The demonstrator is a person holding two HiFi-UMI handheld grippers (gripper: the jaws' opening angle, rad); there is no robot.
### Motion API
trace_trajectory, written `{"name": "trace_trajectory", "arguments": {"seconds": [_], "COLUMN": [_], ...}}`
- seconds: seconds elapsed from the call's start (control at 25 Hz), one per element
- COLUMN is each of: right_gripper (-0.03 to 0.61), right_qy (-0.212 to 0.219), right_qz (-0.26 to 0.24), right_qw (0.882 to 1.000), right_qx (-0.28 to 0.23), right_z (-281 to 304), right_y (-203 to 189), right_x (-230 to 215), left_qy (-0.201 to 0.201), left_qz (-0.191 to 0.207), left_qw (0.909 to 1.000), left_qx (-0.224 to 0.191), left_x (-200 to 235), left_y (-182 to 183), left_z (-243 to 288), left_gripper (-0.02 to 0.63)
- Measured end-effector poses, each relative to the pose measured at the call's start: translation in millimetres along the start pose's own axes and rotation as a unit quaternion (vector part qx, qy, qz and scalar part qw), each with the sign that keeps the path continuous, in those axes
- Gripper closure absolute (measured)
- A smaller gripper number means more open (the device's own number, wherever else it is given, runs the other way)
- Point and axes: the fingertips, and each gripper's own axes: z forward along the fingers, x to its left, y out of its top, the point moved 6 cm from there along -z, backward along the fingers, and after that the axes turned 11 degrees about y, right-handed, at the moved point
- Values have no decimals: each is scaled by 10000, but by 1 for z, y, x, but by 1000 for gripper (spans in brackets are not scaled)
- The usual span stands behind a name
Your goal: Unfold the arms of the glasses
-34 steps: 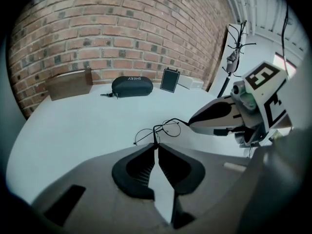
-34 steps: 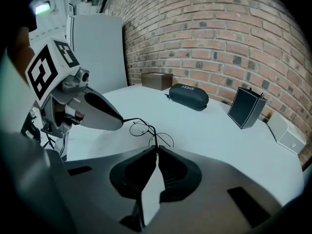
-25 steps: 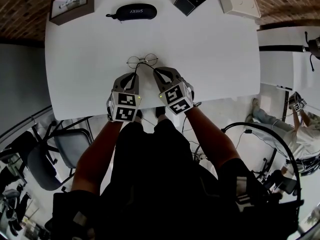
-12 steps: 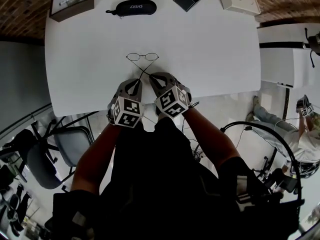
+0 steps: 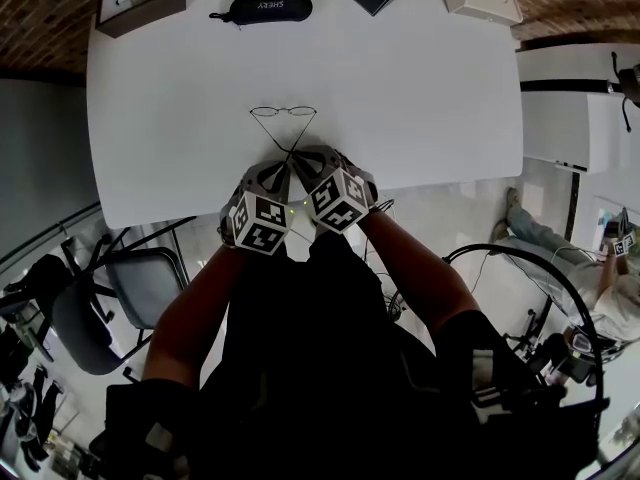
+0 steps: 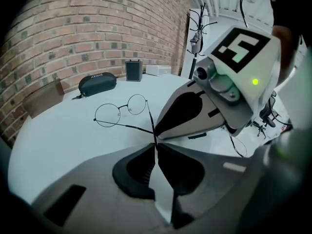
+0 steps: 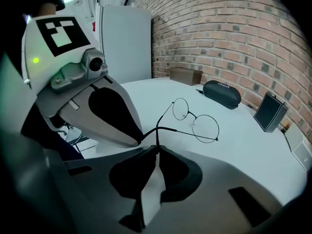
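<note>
At the near edge of the white tabletop (image 5: pixel 420 98), the left gripper (image 6: pixel 155 145) and the right gripper (image 7: pixel 157 147) are each pinched closed on one arm tip of the thin wire round-lens glasses (image 5: pixel 283 112). The arms cross, with the lenses just beyond. Farther back, a black oval case (image 5: pixel 270 6) reads "SHEEY". A brown open box (image 5: pixel 150 16) at the far left corner holds a pale item too small to identify.

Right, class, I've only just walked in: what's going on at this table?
A person is working two handheld grippers on round wire glasses that rest on the white table. The left tongs are shut on the tip of one arm, and the right tongs on the tip of the other. The arms cross in an X just ahead of the tongs, so they are not yet spread straight. A black glasses case lies untouched at the far edge.
</note>
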Motion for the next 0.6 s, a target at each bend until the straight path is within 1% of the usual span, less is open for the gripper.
{"name": "trace_trajectory", "arguments": {"seconds": [0.16, 0.32, 0.52, 0.6], "right_gripper": [565, 565, 565, 565], "right_qy": [162, 347, 405, 425], "right_qz": [51, 94, 271, 418], "right_qw": [9998, 9993, 9988, 9981], "right_qx": [66, 89, -35, -133], "right_z": [3, 4, -7, -13], "right_y": [-4, -9, -9, -9], "right_x": [3, 6, 8, 8], "left_qy": [-27, -75, -127, -188], "left_qz": [-69, -104, -209, -294], "left_qw": [10000, 9999, 9997, 9994], "left_qx": [49, 11, 9, 11], "left_x": [-2, -5, -6, -6], "left_y": [-3, -3, -6, -8], "left_z": [2, 4, 4, 3], "left_gripper": [586, 584, 583, 576]}}
